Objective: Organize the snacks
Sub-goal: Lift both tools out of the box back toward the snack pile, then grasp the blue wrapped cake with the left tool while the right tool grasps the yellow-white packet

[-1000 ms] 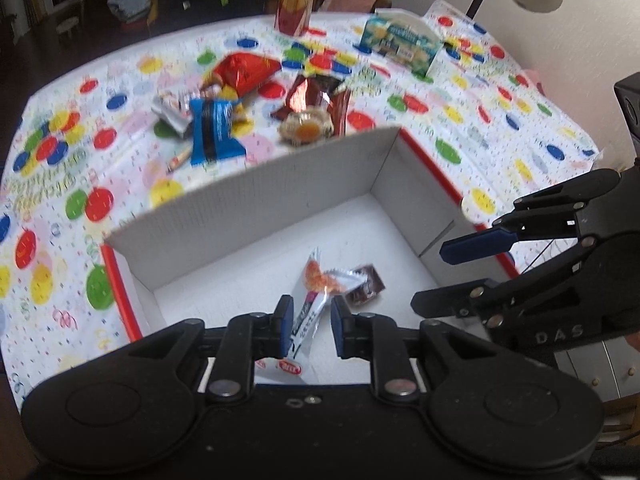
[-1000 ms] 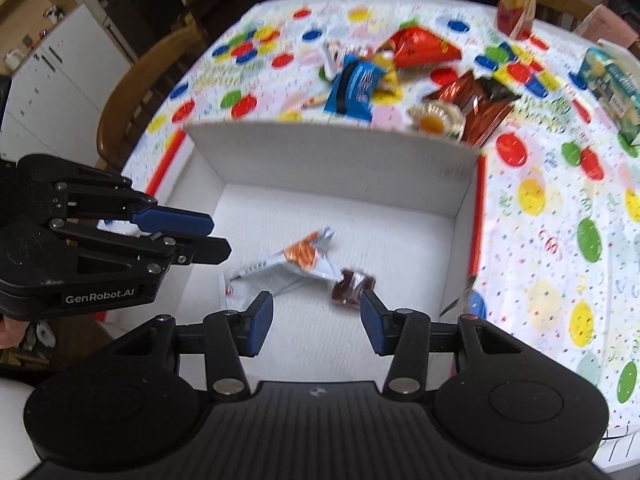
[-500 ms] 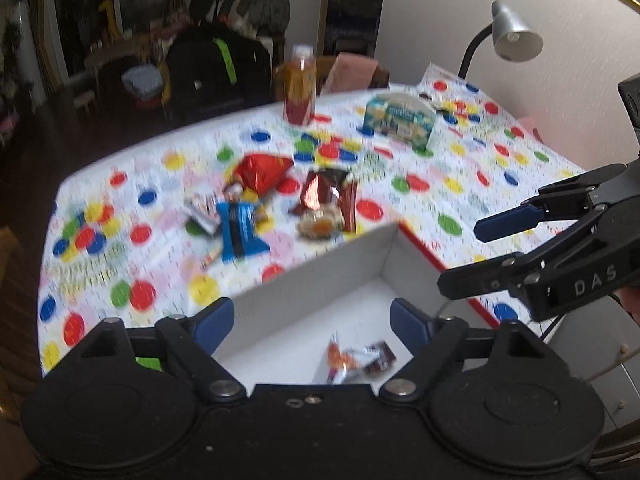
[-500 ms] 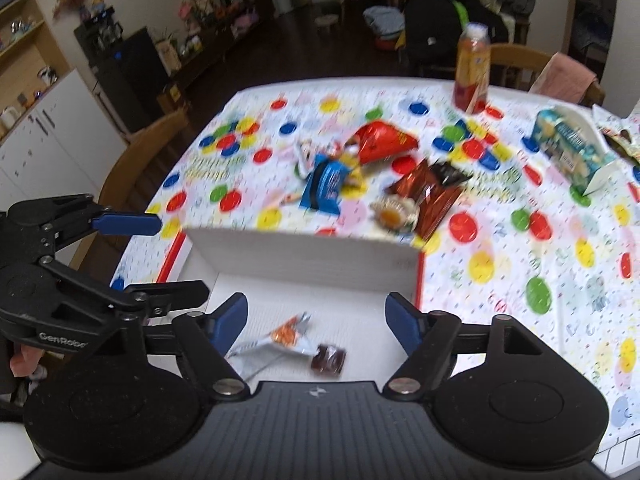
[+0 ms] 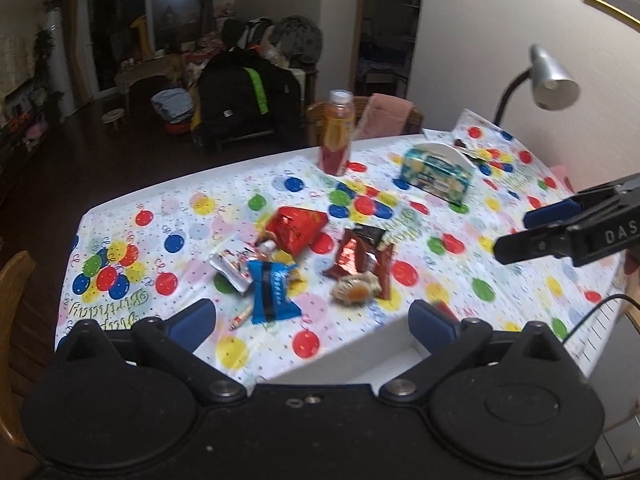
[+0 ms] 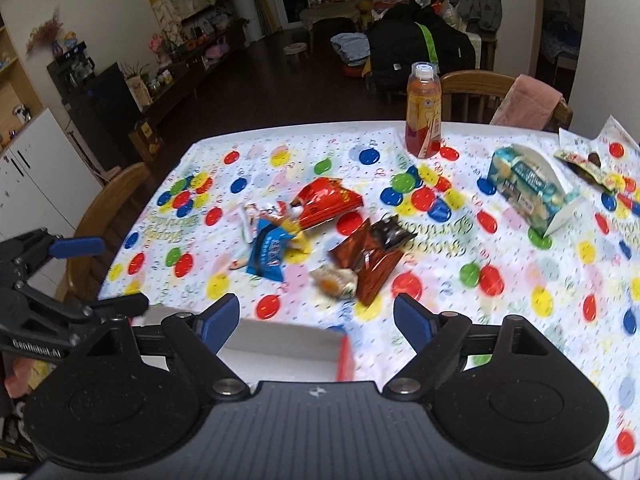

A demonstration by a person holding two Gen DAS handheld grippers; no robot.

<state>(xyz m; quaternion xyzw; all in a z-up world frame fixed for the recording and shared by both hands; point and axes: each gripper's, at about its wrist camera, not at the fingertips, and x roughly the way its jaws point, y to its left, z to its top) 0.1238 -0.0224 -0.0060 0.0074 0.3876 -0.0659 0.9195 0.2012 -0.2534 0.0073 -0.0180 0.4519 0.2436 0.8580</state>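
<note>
Blue-tipped left tool and right tool both gape wide, holding nothing, above the white cardboard box. Farther off, on the balloon-print surface, lie a blue snack packet and a red crinkly bag.

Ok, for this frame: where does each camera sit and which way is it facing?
Left wrist: sits on the left gripper, above the white box, facing the snack pile; its open fingers and the right gripper show.
Right wrist: sits on the right gripper, same heading; its open fingers and the left gripper show.
Shared: blue snack packet, juice bottle.
</note>
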